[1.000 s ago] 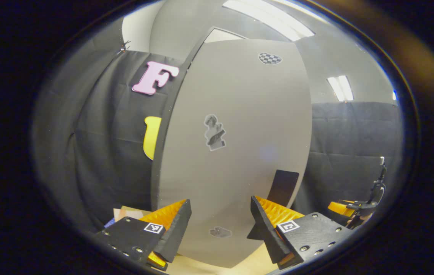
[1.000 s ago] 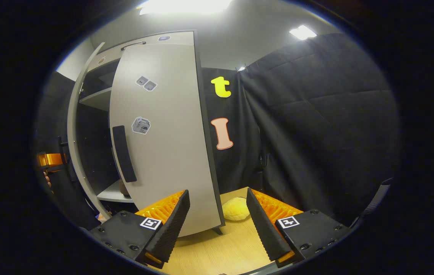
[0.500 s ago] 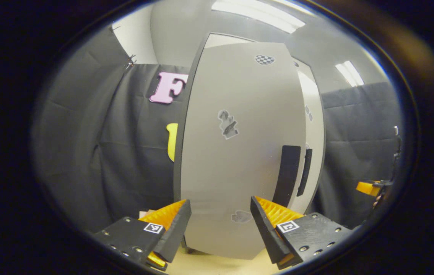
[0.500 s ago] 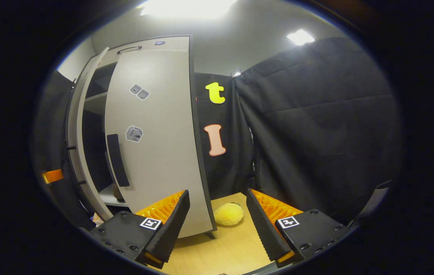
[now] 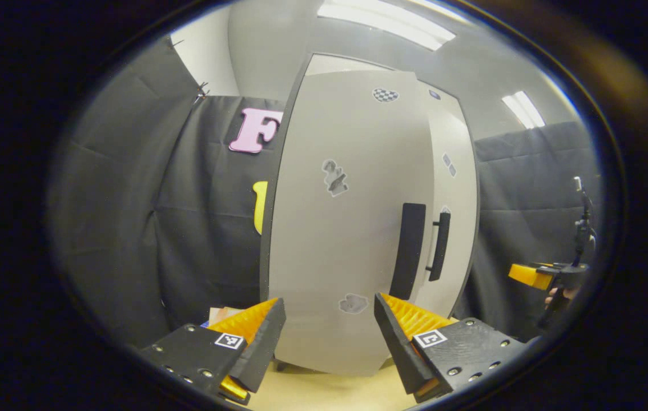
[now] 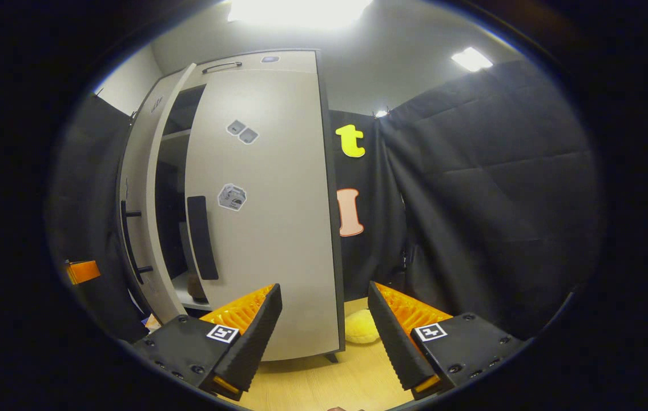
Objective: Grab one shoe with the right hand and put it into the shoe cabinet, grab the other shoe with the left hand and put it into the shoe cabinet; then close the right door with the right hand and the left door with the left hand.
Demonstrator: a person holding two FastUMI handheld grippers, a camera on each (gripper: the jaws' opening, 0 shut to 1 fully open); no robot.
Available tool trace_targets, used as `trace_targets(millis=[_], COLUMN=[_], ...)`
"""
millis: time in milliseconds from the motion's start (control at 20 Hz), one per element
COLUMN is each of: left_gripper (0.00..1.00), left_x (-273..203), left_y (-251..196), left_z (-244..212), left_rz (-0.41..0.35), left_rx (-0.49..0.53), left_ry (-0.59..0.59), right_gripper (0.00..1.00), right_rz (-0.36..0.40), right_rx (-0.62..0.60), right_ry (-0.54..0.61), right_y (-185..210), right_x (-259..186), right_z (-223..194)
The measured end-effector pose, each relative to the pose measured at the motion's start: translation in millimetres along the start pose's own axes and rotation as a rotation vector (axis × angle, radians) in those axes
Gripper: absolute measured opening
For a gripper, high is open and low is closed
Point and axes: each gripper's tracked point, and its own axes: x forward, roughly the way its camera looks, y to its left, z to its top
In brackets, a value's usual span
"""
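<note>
Both doors have swung nearer closed over the last second, and the gap into the shoe cabinet (image 6: 278, 57) has narrowed to a dark slot. In the right gripper view the right door (image 6: 266, 217) stands at about 11 o'clock, nearly flush, with the left door (image 6: 138, 205) at 9 o'clock, still ajar. In the left gripper view the left door (image 5: 341, 228) sits at 12 o'clock.

These look like stiff, light panels on hinges that should swing with a flat push near the handle edge. The left door's bar handle (image 6: 129, 240) would be the place to hook.

One shoe (image 6: 194, 285) shows faintly on the lower shelf.

The left gripper (image 5: 329, 337) and right gripper (image 6: 324, 328) both gape wide, holding nothing.
</note>
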Motion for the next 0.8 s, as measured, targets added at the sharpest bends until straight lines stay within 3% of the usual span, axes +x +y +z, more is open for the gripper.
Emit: trace_targets(millis=[150, 200, 450, 800], left_gripper=[0.98, 0.96, 0.91, 0.98], left_x=[-2, -3, -1, 0], left_y=[1, 2, 0, -32], left_z=[0, -1, 10, 43], left_rz=[0.030, 0.047, 0.157, 0.252], left_rx=[-0.023, -0.042, -0.120, -0.083], left_ry=[-0.012, -0.015, -0.026, -0.073], right_gripper=[0.96, 0.92, 0.96, 0.96], right_rz=[0.042, 0.062, 0.144, 0.235], right_rx=[-0.003, 0.000, 0.010, -0.012], right_ry=[0.012, 0.017, 0.043, 0.030], right_y=[2, 2, -10, -32], right_x=[9, 14, 36, 62], right_z=[-5, -6, -5, 1])
